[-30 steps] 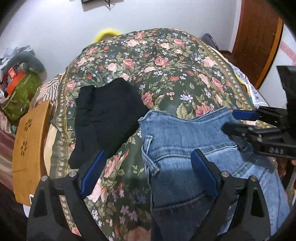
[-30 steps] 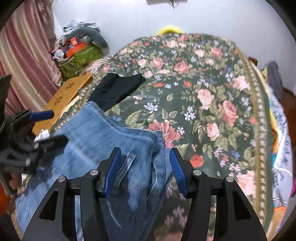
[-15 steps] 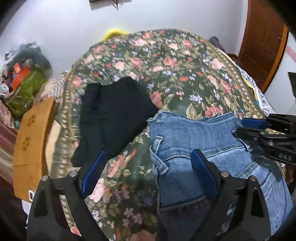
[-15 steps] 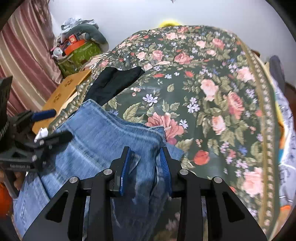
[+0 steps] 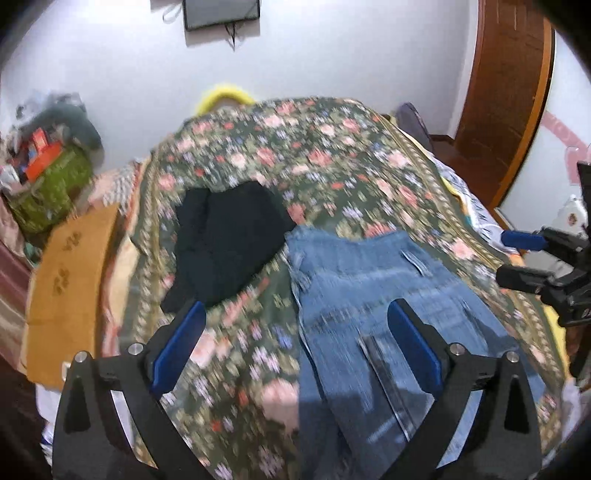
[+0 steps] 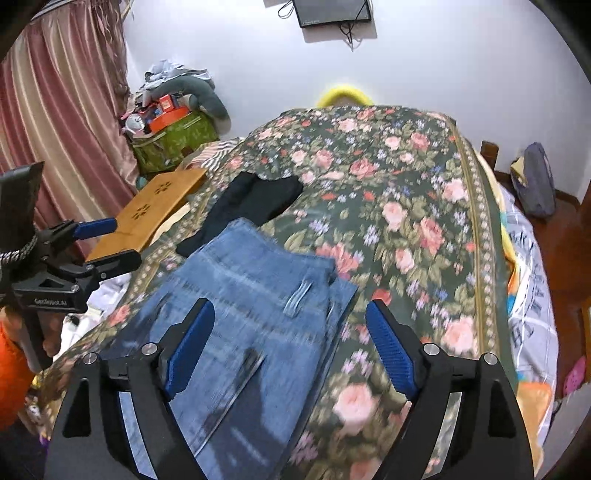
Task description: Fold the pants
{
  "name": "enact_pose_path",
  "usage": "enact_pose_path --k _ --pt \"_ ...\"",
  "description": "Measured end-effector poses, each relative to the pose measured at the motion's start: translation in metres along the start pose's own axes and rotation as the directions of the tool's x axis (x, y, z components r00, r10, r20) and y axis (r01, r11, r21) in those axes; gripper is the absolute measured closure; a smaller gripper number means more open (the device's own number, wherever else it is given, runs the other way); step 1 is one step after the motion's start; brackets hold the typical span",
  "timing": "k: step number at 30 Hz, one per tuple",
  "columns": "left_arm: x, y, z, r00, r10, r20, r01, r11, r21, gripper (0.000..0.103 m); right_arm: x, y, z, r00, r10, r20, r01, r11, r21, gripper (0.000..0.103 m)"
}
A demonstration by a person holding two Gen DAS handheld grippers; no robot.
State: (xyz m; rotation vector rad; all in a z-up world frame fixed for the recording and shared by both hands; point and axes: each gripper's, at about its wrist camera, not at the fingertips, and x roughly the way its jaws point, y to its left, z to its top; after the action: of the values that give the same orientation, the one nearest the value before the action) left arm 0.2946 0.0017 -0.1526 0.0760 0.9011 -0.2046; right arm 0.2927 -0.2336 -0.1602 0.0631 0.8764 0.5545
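Bed (image 6: pixel 424 206) under a dark floral cover, white wall and wall screen (image 6: pixel 334 13) beyond, pink curtain (image 6: pixel 62 110) left of the right tool (image 6: pixel 291 345), blue jeans (image 6: pixel 251 295) lying flat on the cover between both tools' spread fingers, waistband away, folded black garment (image 6: pixel 255 201) just past them, left tool (image 5: pixel 295 343) spread, holding nothing.

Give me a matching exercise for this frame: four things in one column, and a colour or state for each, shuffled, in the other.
Things:
1. jeans
2. folded garment beyond the jeans
3. right gripper
4. board at the bed's edge

Colour or state:
A. black
B. open, holding nothing
C. orange-brown wood with flower cut-outs
D. blue denim, lying flat on the floral bedspread

Pairs: 1-D, 2-A, 3-B, 4-C
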Motion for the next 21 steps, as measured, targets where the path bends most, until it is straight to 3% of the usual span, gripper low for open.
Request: enact_pose_path --k 4,10,12,15,21 --pt "0.012 0.01 -0.017 0.991 -0.096 -0.088 0.091 0.994 -0.067 0.003 0.012 0.002 -0.023 0.999 -0.002 -0.054 0.002 1.0 -0.012 0.019" --pt "0.049 0.009 -0.03 0.969 -0.109 -0.223 0.096 0.993 -0.066 0.002 0.038 -0.012 -0.048 0.987 0.066 -0.148 -0.057 0.996 0.068 0.018" --pt "0.063 0.011 -0.028 0.952 -0.148 -0.268 0.123 0.987 -0.106 0.0 0.047 -0.02 -0.047 0.979 0.104 -0.177 -0.087 0.991 0.105 0.01" --pt "0.078 0.01 -0.021 0.923 -0.214 -0.319 0.181 0.975 -0.131 0.0 0.062 -0.032 -0.045 0.962 0.18 -0.206 -0.146 0.974 0.172 0.008" --pt "0.102 -0.001 -0.008 0.898 -0.258 -0.356 0.232 0.966 -0.115 0.0 0.08 -0.031 -0.037 0.941 0.261 -0.215 -0.215 0.953 0.215 0.007"
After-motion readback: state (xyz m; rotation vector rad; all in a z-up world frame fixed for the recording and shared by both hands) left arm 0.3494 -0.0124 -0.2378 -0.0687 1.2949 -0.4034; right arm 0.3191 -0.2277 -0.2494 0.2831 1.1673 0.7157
